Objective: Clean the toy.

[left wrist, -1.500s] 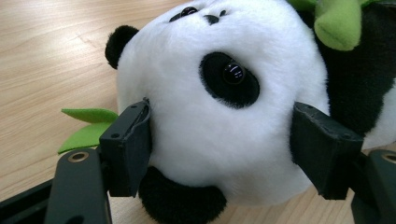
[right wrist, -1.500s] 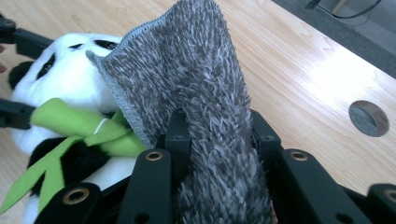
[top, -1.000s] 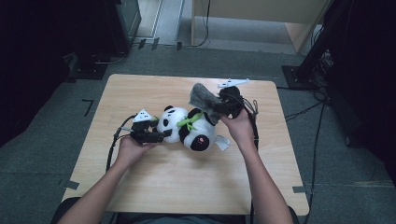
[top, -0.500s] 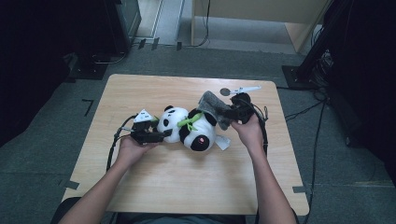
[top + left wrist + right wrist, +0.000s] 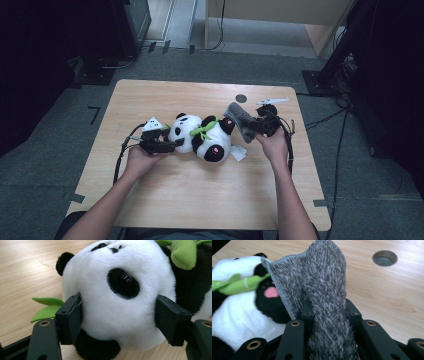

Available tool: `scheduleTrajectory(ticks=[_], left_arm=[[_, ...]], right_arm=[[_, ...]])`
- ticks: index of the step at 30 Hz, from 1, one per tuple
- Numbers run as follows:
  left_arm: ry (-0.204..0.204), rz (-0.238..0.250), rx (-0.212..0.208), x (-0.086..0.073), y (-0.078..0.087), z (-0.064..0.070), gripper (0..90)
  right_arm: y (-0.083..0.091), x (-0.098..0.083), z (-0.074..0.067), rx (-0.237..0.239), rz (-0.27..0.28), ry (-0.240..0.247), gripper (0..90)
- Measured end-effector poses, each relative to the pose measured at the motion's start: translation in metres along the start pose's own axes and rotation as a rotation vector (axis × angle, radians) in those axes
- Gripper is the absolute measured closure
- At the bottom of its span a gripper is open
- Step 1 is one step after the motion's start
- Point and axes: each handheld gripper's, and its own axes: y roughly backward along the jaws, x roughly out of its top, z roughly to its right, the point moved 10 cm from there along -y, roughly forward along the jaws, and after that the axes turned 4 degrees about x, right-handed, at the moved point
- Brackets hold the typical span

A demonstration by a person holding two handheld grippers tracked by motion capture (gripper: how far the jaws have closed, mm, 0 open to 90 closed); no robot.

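Note:
A black-and-white plush panda [image 5: 206, 139] with a green bamboo sprig lies on its side at the middle of the wooden table [image 5: 200, 200]. My left gripper [image 5: 172, 145] comes in from the left and is shut on the panda's head [image 5: 117, 302]; both pads [image 5: 71, 317] press into the white plush. My right gripper [image 5: 256, 126] sits just right of the panda, shut on a shaggy grey cloth [image 5: 238, 118]. The cloth [image 5: 324, 287] stands up from between the jaws, its free end leaning toward the panda's black foot with the pink sole [image 5: 270, 293].
A round cable hole [image 5: 241, 98] and a small white object [image 5: 272, 101] lie at the table's back right. A white tag [image 5: 239, 153] sticks out beside the panda. Cables trail from both grippers. Dark equipment surrounds the table.
My right gripper has carried the grey cloth down and to the right, from above the panda's rear to beside it. The left gripper and the panda have stayed put.

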Motion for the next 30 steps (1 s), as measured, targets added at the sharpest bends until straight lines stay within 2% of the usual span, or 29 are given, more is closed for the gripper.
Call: scheduleTrajectory(ticks=[1,3,6,10,11,13,14,15,18,20,25,26,30], left_arm=[[0.0,0.002,-0.001,0.0,0.0,0.0,28.4],[0.008,0.007,-0.009,0.0,0.0,0.0,27.9],[0.012,0.007,-0.012,0.0,0.0,0.0,27.7],[0.018,0.008,-0.005,0.001,-0.001,0.001,27.8],[0.018,0.009,-0.003,0.001,-0.001,0.001,27.7],[0.017,0.006,-0.001,0.001,-0.001,0.001,27.7],[0.016,0.004,-0.001,0.0,-0.001,0.001,27.7],[0.013,0.002,0.001,0.0,0.0,0.001,27.6],[0.012,-0.008,0.006,0.0,0.0,0.001,27.3],[0.014,-0.015,0.009,0.0,0.0,0.001,26.5],[0.016,-0.016,0.007,-0.001,0.0,0.001,25.7],[0.016,-0.016,0.006,-0.001,0.0,0.001,25.3],[0.031,-0.017,-0.006,0.0,-0.001,0.0,22.9]], right_arm=[[0.0,0.0,0.0,0.0,0.0,0.0,69.0],[0.008,0.005,0.0,0.004,0.031,-0.012,69.0],[0.02,0.014,-0.006,0.021,0.077,-0.004,68.9],[0.032,0.027,-0.022,0.051,0.12,0.032,68.9],[0.034,0.031,-0.033,0.071,0.132,0.051,68.9],[0.034,0.033,-0.038,0.086,0.137,0.059,68.9],[0.033,0.035,-0.047,0.111,0.136,0.07,68.8],[0.031,0.035,-0.051,0.118,0.135,0.076,68.8],[0.028,0.036,-0.057,0.132,0.131,0.085,68.8],[0.019,0.034,-0.063,0.141,0.112,0.099,68.7],[0.005,0.028,-0.065,0.139,0.071,0.098,68.7],[-0.001,0.024,-0.063,0.135,0.049,0.098,68.4],[-0.007,0.021,-0.062,0.143,0.039,0.087,68.3]])
